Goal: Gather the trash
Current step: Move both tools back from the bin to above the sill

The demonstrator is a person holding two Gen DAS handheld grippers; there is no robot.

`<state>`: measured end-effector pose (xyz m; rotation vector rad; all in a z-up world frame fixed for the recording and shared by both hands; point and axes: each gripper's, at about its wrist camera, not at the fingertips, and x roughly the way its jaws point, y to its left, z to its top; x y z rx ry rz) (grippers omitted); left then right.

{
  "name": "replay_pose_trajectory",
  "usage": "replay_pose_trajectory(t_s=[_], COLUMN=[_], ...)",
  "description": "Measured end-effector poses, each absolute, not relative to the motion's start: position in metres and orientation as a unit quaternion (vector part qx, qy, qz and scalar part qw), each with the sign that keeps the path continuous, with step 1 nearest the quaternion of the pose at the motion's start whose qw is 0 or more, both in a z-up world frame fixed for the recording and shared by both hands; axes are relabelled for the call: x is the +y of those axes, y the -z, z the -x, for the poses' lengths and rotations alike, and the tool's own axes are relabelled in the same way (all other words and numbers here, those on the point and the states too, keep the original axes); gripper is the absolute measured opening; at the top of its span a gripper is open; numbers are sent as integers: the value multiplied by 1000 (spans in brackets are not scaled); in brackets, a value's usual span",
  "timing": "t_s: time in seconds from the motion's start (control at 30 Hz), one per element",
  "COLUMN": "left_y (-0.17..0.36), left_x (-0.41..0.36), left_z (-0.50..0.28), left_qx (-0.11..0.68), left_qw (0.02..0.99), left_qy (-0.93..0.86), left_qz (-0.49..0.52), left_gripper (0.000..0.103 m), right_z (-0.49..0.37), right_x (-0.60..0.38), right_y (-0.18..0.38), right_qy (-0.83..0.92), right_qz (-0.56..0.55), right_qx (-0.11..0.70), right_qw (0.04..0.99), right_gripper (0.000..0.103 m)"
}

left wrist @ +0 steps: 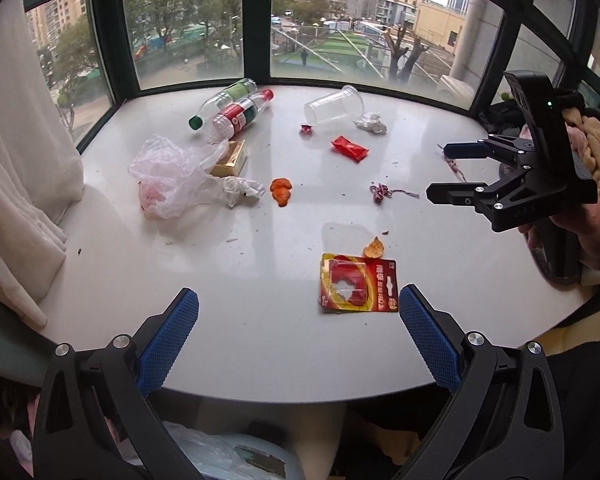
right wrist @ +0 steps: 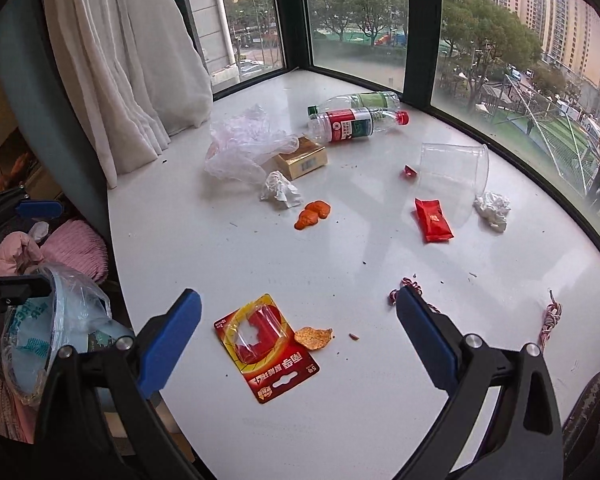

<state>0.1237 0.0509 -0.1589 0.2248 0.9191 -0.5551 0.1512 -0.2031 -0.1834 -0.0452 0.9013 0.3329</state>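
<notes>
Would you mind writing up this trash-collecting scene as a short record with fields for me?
surface: white table by the windows
left gripper: open, empty, above the near edge
right gripper: open, empty, above the table
nearest item: red blister card, lying flat, a chip beside it
bottles: two plastic bottles lying side by side
cup: clear plastic cup on its side
other litter: plastic bag, red wrapper, crumpled tissue
collected so far: nothing gripped

Left tool (left wrist: pixel 298 308): black frame, silver screws, blue textured pads (left wrist: pixel 170 340); right tool (right wrist: pixel 298 316) alike, smooth blue pads.
</notes>
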Motion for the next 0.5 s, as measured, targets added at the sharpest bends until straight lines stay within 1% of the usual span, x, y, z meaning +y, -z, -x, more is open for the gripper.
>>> replay_pose_trajectory(t_s=[0.5], left_y=[156], left_x=[-2], left_z=[-195], left_qx=[424], left_qw=[854], left_qy=[276], left_qz=[-121], left_gripper=[97], right_z=[-192], right_x=[-255], right_y=[192], right_qy=[-139], right_qz=[12], right_qx=[435], right_qw=[890], right_gripper=[95])
